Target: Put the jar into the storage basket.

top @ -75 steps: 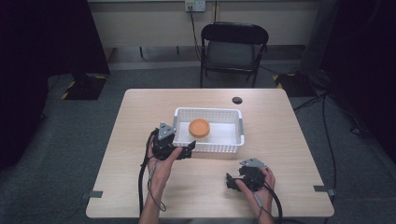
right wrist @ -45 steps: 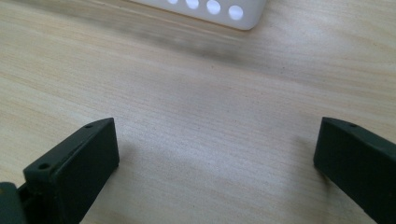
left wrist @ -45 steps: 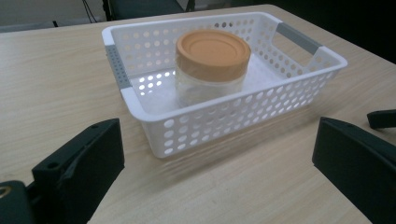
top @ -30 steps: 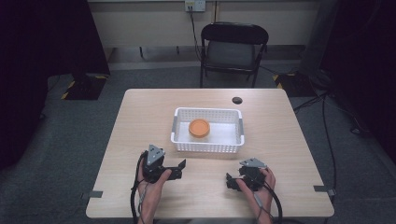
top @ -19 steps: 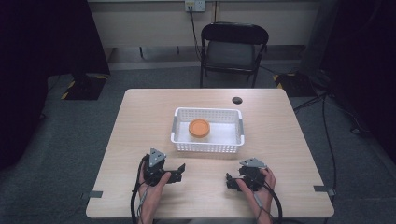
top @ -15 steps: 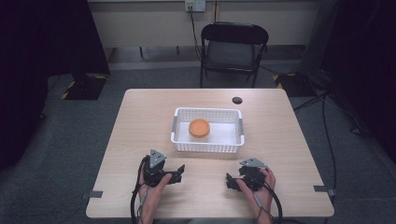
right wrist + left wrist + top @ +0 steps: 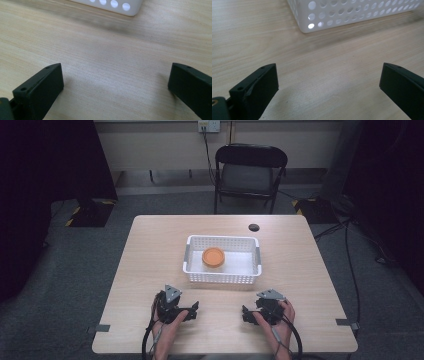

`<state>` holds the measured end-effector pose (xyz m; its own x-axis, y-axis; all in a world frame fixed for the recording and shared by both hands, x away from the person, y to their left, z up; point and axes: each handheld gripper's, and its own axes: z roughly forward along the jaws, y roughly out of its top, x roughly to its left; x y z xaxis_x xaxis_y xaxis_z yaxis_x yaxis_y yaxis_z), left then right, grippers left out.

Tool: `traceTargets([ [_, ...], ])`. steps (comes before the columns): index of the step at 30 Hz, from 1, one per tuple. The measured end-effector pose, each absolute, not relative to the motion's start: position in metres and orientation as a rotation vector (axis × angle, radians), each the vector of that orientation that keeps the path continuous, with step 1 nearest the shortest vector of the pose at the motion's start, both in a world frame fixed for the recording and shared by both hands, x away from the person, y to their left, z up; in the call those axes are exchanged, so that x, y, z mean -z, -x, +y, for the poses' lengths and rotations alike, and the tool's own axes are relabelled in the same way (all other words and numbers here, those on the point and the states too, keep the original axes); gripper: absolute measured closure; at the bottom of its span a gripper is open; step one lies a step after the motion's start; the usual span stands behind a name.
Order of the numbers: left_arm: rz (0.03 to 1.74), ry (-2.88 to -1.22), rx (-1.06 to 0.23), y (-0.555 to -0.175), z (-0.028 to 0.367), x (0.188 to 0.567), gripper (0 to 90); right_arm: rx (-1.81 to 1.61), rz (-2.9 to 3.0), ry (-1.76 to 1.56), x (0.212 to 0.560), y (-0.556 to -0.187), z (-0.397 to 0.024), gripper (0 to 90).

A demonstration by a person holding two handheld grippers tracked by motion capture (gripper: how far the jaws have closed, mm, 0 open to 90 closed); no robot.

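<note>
— What lies in the middle of the table (image 7: 150, 250)?
— A white basket (image 7: 223, 277) with many small holes in its walls. Inside, toward its left part, an orange round lid or disc (image 7: 213, 256), flat on the bottom. Too small to tell which of the two.

— And near the basket?
— Just before its front wall, two grippers, both low on the wood, at the near edge. The left gripper (image 7: 193, 310) in the person's left hand (image 7: 167, 327), before the left front corner of the basket. The right gripper (image 7: 244, 314) in the right hand (image 7: 278, 320), before the right front corner. Well apart from each other.

— Jaws together or apart?
— Apart, on both. In the left gripper view, two black jaws wide from each other, only bare wood between, and the corner of the basket ahead at the top. The same in the right gripper view: jaws wide, nothing between them but the table, a corner of the basket at the top edge.

— Touching the basket?
— No. Near, but with a strip of table between.

— Farther away?
— A small black round thing (image 7: 254, 227) on the far right part of the table. Behind the table, a black folding chair (image 7: 250, 172) on grey carpet (image 7: 75, 270), then a pale wall (image 7: 160, 145) with a socket (image 7: 208, 125) and cables (image 7: 206, 150). Dark curtains (image 7: 45, 165) at both sides.
</note>
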<state>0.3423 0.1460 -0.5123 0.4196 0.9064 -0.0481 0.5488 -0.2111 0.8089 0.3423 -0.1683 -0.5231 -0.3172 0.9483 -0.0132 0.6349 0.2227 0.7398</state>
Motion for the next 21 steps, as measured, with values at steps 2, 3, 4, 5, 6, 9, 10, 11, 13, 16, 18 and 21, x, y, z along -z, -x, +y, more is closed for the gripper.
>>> traceTargets([
  [2,1.265,-1.898,-0.577,-0.3431,0.1461,0.5146,2.5,-0.888,2.034,-1.455,0.5231,-0.3423,-0.1683,0.0],
  [3,1.284,-1.909,-0.582,-0.3438,0.1461,0.5162,2.7,-0.888,2.034,-1.455,0.5231,-0.3423,-0.1683,0.0],
  [4,1.296,-1.909,-0.585,-0.3444,0.1458,0.5173,2.8,-0.888,2.034,-1.455,0.5231,-0.3423,-0.1683,0.0],
  [5,1.311,-1.918,-0.58,-0.3451,0.146,0.5178,2.9,-0.888,2.034,-1.455,0.5231,-0.3423,-0.1683,0.0],
  [6,1.319,-1.916,-0.578,-0.3453,0.1461,0.518,2.9,-0.888,2.034,-1.455,0.5232,-0.3423,-0.1683,0.0],
  [9,1.328,-1.931,-0.573,-0.3463,0.146,0.5186,2.9,-0.888,2.034,-1.456,0.5231,-0.3423,-0.1683,0.0],
  [10,1.342,-1.94,-0.576,-0.3469,0.1454,0.519,2.9,-0.888,2.034,-1.454,0.5232,-0.3423,-0.1684,0.0],
  [11,1.343,-1.942,-0.581,-0.347,0.1447,0.5192,2.8,-0.888,2.034,-1.454,0.5232,-0.3423,-0.1684,0.0],
  [13,1.343,-1.953,-0.592,-0.347,0.1435,0.5193,2.9,-0.888,2.034,-1.454,0.5232,-0.3423,-0.1684,0.0],
  [16,1.345,-1.976,-0.617,-0.3471,0.1405,0.5196,2.8,-0.888,2.034,-1.455,0.5232,-0.3423,-0.1684,0.0],
  [18,1.346,-1.976,-0.613,-0.3473,0.1408,0.5196,2.3,-0.888,2.034,-1.455,0.5232,-0.3423,-0.1684,0.0],
  [21,1.346,-1.976,-0.613,-0.3473,0.1407,0.5196,2.2,-0.888,2.034,-1.456,0.5232,-0.3422,-0.1684,0.0],
])
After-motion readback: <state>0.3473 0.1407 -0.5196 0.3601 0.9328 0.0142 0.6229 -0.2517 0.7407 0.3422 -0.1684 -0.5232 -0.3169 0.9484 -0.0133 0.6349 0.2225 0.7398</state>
